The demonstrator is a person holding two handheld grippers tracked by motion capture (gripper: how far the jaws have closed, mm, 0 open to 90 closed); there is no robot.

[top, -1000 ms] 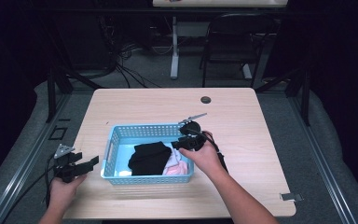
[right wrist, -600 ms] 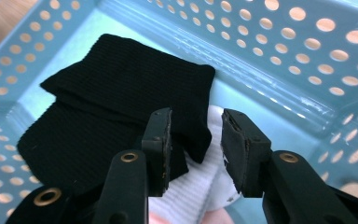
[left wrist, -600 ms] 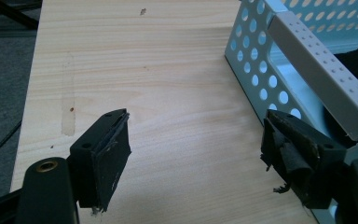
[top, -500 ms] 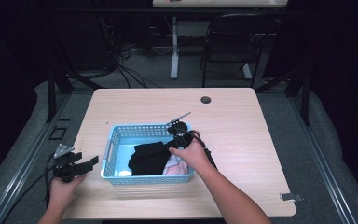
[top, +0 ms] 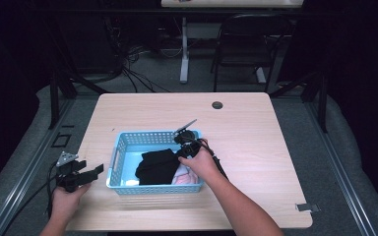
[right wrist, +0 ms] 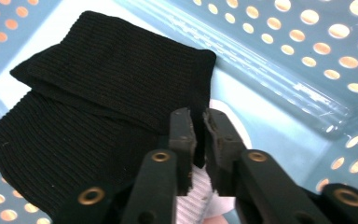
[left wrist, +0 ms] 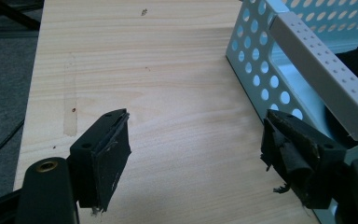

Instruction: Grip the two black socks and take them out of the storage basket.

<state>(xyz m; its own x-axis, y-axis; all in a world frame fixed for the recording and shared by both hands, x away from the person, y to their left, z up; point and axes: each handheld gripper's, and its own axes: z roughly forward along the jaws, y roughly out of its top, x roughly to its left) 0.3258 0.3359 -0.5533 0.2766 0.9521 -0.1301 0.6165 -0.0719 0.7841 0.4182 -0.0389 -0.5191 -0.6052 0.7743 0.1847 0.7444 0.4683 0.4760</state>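
A light wooden worktop (top: 256, 147) carries a light blue plastic basket with round holes in its walls (top: 123, 142), placed near the person's side of it. Inside the basket lies a black ribbed knitted cloth (top: 156, 166), folded, and beside it on the right there is a pale pink and white fabric (top: 184, 176), partly under the black one. The right tool (top: 183, 147) is lowered into the basket from its far right corner, held by the right hand (top: 200, 162). In the right gripper view its two black jaws are almost together and they pinch the edge of the black ribbed cloth (right wrist: 98, 93); a small piece of white ribbed fabric (right wrist: 193, 203) shows just below them. The left tool (top: 91, 172) is held by the left hand (top: 66, 199) just beside the left end of the basket, over the worktop's left edge. In the left gripper view its jaws stand wide apart with nothing between them, only bare wood, and the right jaw is very near the basket wall (left wrist: 261, 60). A small dark round hole (top: 217, 104) sits near the far edge of the worktop.
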